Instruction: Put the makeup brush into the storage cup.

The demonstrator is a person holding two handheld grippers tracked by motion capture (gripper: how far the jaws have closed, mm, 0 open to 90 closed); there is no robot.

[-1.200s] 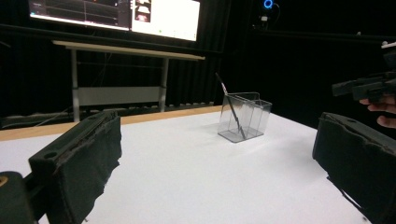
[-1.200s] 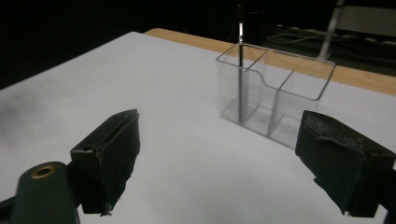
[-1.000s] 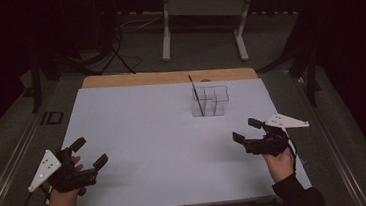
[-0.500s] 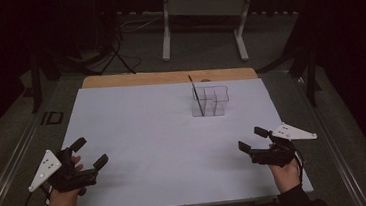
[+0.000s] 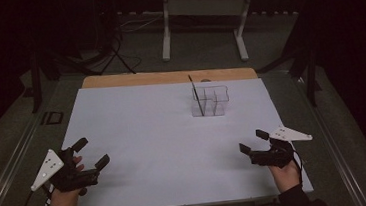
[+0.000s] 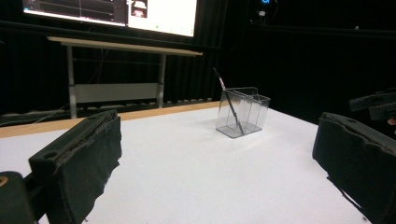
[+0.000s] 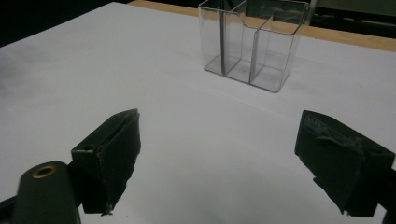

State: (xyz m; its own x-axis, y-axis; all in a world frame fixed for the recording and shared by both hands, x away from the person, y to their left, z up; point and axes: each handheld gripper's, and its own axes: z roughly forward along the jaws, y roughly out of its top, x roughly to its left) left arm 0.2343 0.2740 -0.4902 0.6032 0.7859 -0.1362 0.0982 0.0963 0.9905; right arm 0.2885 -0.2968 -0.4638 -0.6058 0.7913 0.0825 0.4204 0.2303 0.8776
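A clear plastic organizer [image 5: 210, 100] with several compartments stands toward the far right of the white table [image 5: 163, 135]. A thin dark pen [image 5: 196, 95] leans in its left compartment; the organizer [image 6: 242, 112] and pen [image 6: 229, 106] also appear in the left gripper view, and the organizer [image 7: 252, 42] in the right gripper view. My left gripper [image 5: 91, 153] rests open near the front left corner, nothing between its jaws. My right gripper [image 5: 252, 141] is open near the front right corner, also empty.
A wooden strip [image 5: 168, 77] runs along the table's far edge. Behind it stands a metal-legged bench [image 5: 200, 6], with cables [image 5: 116, 53] on the floor. A lit screen [image 6: 140, 11] hangs at the back in the left gripper view.
My right gripper has drawn back toward the front edge of the table and lowered. The left gripper has barely moved.
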